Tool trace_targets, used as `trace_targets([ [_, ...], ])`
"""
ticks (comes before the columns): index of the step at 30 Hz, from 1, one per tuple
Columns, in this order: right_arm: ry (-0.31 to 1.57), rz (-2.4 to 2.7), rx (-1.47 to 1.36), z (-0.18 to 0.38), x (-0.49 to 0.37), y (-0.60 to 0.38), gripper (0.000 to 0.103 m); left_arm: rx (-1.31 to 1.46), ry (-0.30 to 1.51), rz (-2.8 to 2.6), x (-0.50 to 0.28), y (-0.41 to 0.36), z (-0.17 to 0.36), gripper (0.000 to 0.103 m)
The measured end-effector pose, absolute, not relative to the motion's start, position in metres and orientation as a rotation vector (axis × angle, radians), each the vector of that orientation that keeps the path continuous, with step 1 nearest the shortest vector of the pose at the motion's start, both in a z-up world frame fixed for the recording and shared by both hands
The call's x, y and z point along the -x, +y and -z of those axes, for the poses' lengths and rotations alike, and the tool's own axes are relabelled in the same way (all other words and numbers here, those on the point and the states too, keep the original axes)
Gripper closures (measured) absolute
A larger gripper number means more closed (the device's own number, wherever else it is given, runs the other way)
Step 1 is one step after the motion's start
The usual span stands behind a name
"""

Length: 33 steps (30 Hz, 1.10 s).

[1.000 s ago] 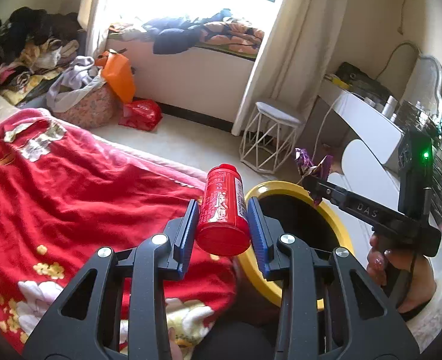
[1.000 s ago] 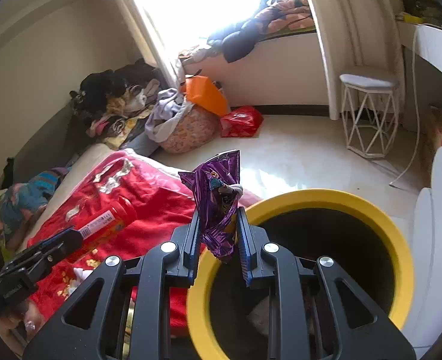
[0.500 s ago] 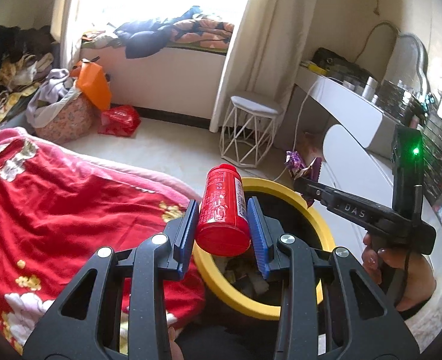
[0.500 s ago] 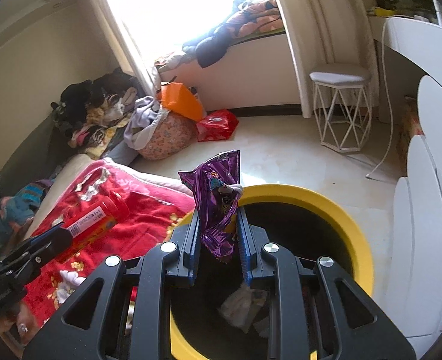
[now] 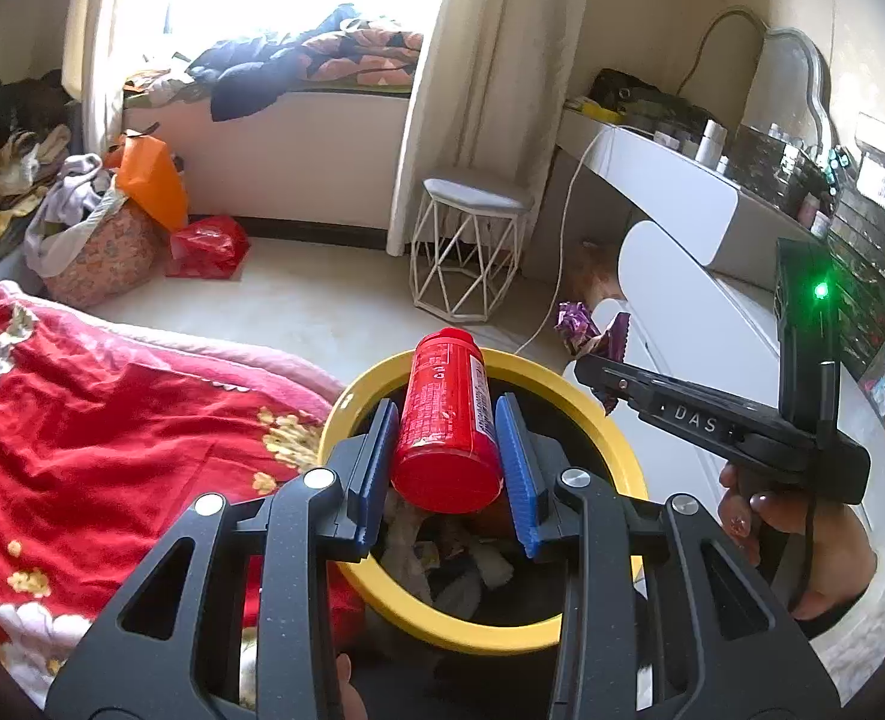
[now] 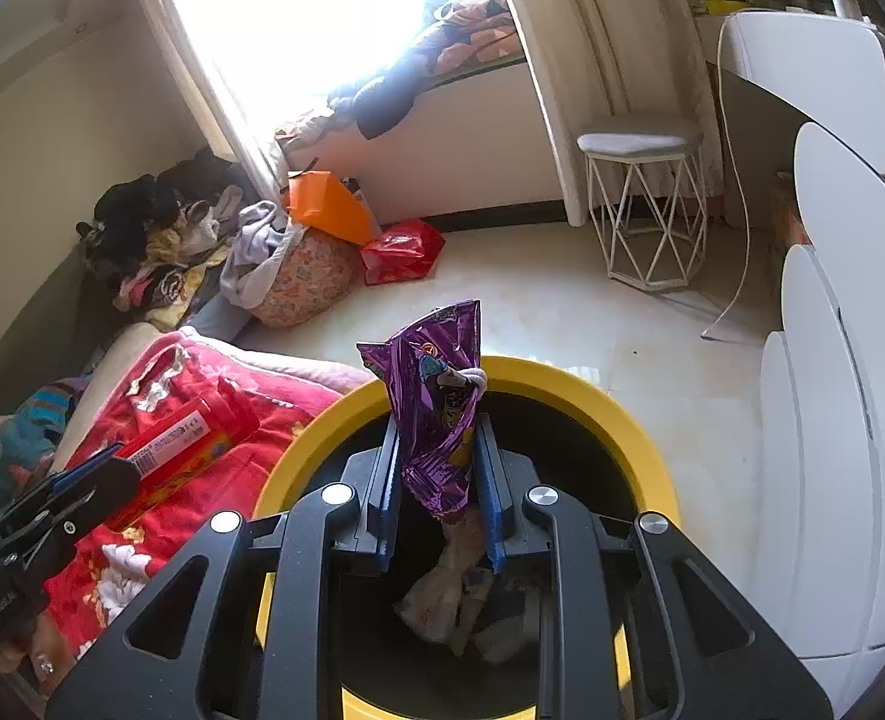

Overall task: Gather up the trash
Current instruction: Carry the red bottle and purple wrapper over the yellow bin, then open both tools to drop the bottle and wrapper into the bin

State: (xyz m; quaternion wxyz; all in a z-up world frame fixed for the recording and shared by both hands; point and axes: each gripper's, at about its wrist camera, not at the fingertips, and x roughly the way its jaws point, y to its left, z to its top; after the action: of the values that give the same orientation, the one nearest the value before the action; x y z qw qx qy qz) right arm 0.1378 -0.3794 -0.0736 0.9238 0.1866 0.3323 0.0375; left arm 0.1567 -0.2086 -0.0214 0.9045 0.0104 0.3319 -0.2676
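Observation:
My left gripper is shut on a red cylindrical can, held over the yellow-rimmed trash bin. In the right wrist view my right gripper is shut on a crumpled purple snack wrapper, also above the bin's yellow rim. Crumpled paper and wrappers lie inside the black bin. The right gripper's side and the hand holding it show at the right of the left wrist view, with the wrapper at its tip. The can and the left gripper also appear at the left of the right wrist view.
A bed with a red flowered blanket lies left of the bin. White drawers stand to its right. Beyond are a white wire stool, a red bag, an orange bag and piled clothes.
Both grippers have moved across from the bed side to above the bin, which now sits under their fingers. Each keeps its hold: can in the left, wrapper in the right.

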Motion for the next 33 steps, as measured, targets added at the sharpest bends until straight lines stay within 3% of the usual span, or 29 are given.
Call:
trace_targets([
  [24, 0.735, -0.079, -0.423, 0.090, -0.135, -0.395, 0.077, -0.084, 0.788, 0.597, -0.165, -0.247, 0.063, 0.075],
  [30, 0.739, -0.070, -0.422, 0.091, -0.131, -0.396, 0.066, -0.087, 0.801, 0.573, -0.166, -0.244, 0.065, 0.059],
  [33, 0.736, -0.065, -0.415, 0.090, -0.128, -0.394, 0.062, -0.085, 0.800, 0.560, -0.164, -0.241, 0.063, 0.044],
])
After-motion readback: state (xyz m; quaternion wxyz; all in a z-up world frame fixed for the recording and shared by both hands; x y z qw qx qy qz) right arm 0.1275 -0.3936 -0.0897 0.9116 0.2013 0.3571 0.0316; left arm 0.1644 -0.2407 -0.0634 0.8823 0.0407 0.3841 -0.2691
